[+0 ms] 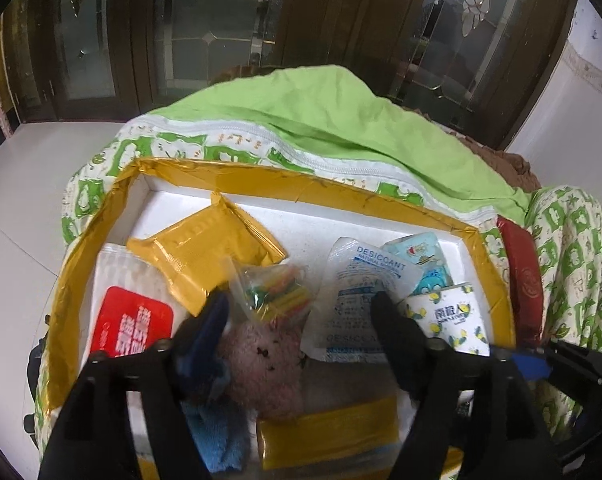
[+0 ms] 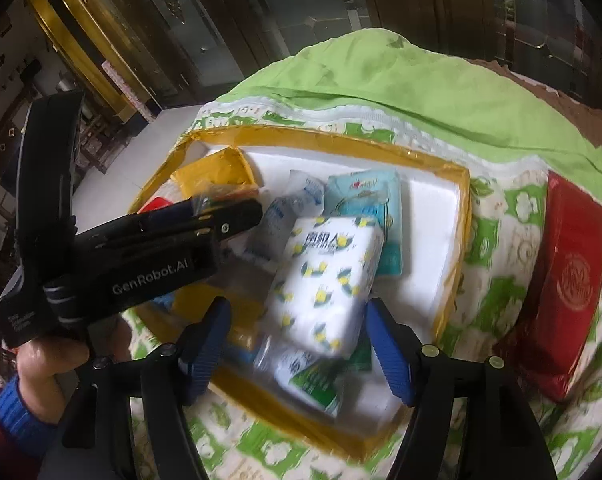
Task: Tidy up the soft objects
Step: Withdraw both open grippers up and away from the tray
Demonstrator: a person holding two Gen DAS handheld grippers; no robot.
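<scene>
Tissue pack [image 2: 325, 284] lay in the gold-rimmed foam tray [image 2: 457, 216]; right gripper [image 2: 297, 344] angled down over it, released, left gripper [image 1: 301, 316] released above a pink plush toy [image 1: 267, 368]

One white foam tray [image 1: 261, 208] with gold-taped rim holds: one pink plush toy [image 1: 267, 364], one blue cloth [image 1: 225, 436], one desiccant sachet [image 1: 357, 296], two lemon-print tissue packs [image 2: 325, 280], one cartoon-print pack [image 1: 425, 264], one bag of coloured sticks [image 1: 279, 294]. Beside the tray: one red box [image 2: 561, 288].
</scene>
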